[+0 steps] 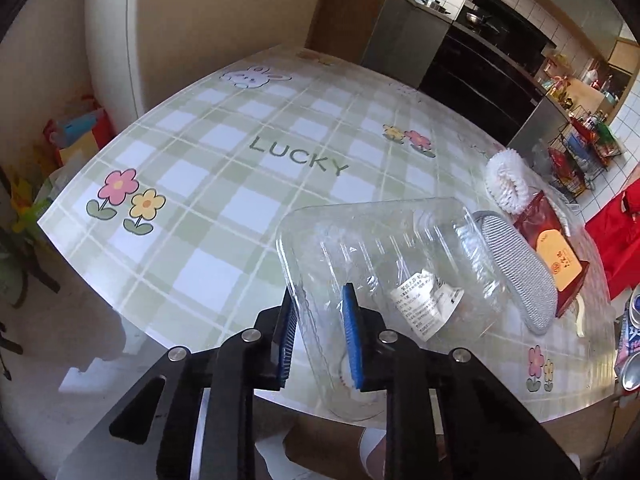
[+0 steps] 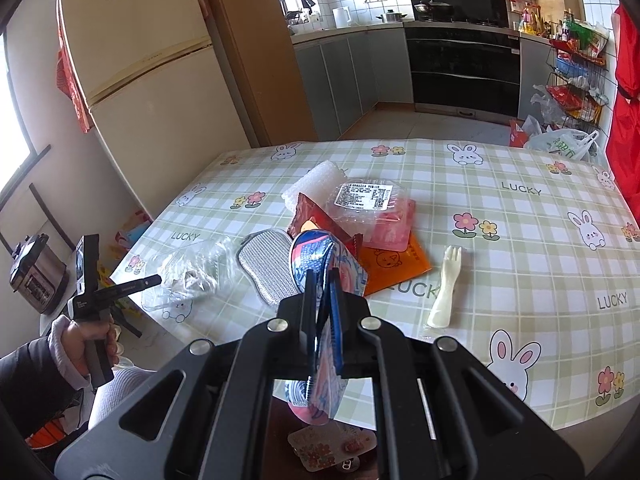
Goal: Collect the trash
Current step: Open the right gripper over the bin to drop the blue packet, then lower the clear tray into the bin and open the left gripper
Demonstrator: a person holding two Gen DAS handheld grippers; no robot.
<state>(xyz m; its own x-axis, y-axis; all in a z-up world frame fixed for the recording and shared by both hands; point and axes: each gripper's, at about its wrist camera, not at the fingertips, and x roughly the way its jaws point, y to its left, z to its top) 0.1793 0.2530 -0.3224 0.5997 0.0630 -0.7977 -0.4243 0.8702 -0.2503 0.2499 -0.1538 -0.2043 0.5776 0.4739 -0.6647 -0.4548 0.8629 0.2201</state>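
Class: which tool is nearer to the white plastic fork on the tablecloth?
Right. The right tool, clamping a crushed can, sits just beside the fork; the left tool grips the clear tray farther away.

"LUCKY" was printed all over the tablecloth, ahead of both tongs; the container labels weren't legible.

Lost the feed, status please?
Left gripper shut on clear plastic clamshell box. Right gripper shut on flattened blue-and-red can. Nothing blocking.
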